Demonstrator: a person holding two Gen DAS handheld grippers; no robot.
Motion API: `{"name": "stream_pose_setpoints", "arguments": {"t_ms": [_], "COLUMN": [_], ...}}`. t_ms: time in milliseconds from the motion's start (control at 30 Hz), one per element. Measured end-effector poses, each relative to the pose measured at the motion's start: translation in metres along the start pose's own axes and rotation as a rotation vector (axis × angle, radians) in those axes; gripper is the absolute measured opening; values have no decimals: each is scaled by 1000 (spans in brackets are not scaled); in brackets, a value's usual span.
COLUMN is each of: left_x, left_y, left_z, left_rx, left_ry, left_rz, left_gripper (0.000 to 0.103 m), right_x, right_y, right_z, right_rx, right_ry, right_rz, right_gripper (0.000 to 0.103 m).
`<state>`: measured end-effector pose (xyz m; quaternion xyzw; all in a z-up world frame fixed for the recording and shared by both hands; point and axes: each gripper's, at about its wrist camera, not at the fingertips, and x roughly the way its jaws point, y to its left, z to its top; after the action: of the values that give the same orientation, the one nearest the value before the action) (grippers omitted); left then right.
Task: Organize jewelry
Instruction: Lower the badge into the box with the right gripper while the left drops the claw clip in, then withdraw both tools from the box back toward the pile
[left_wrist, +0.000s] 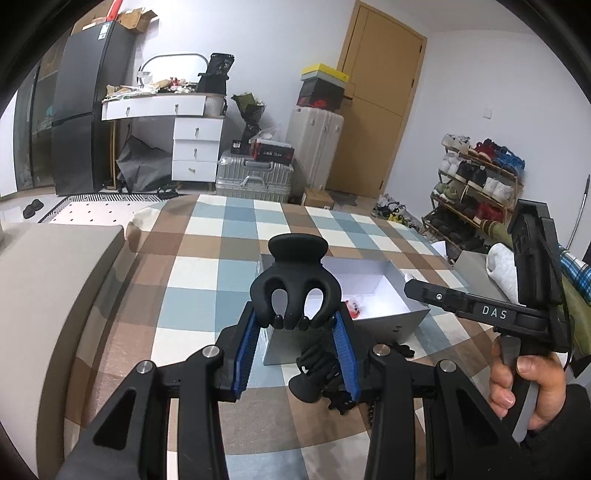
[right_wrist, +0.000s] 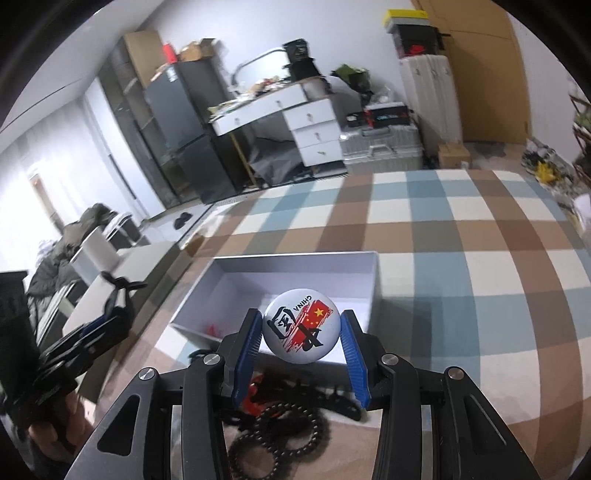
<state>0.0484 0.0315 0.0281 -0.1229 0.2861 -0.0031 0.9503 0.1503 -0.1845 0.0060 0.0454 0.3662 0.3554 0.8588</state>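
My left gripper (left_wrist: 295, 325) is shut on a black hair claw clip (left_wrist: 293, 282), held up in front of the open grey-white box (left_wrist: 391, 321). My right gripper (right_wrist: 301, 332) is shut on a round white pin badge (right_wrist: 301, 330) with a red flag print, just over the near wall of the same box (right_wrist: 371, 273). A small red item (left_wrist: 353, 307) lies on the box floor. On the checked cloth near the box lie another black claw clip (left_wrist: 314, 373), black bead bracelets (right_wrist: 280, 432) and a red-black piece (right_wrist: 255, 398). The right gripper's side (left_wrist: 480, 310) shows in the left wrist view.
The box rests on a blue, brown and white checked cloth (right_wrist: 461, 258). A person's hand (left_wrist: 524, 387) grips the right tool's handle. A beige cushion (left_wrist: 48, 277) lies left of the cloth. Suitcases (left_wrist: 255, 177), a white dresser (left_wrist: 195, 147) and a shoe rack (left_wrist: 476, 177) stand beyond.
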Motion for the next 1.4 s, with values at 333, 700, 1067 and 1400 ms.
{"name": "stream_pose_setpoints", "arguments": {"t_ms": [333,700,1067,1400], "left_x": [19,30,42,46], "left_y": [-8,-7,-16,-32], "left_z": [6,9,13,14], "left_rx": [-39,-24,-38,53], "left_ry": [66,137,160,188], "left_rz": [-14,63,31,89], "left_gripper": [34,34,34,62], "right_x": [8,16,-8,-58], "right_y": [1,23,15,12], "right_z": [7,13,-3,-24], "right_rx": [17,-58,-31,-7], "right_ry": [13,17,-15,-93], "right_rz": [23,1,53,142], "right_gripper": [42,43,65,88]}}
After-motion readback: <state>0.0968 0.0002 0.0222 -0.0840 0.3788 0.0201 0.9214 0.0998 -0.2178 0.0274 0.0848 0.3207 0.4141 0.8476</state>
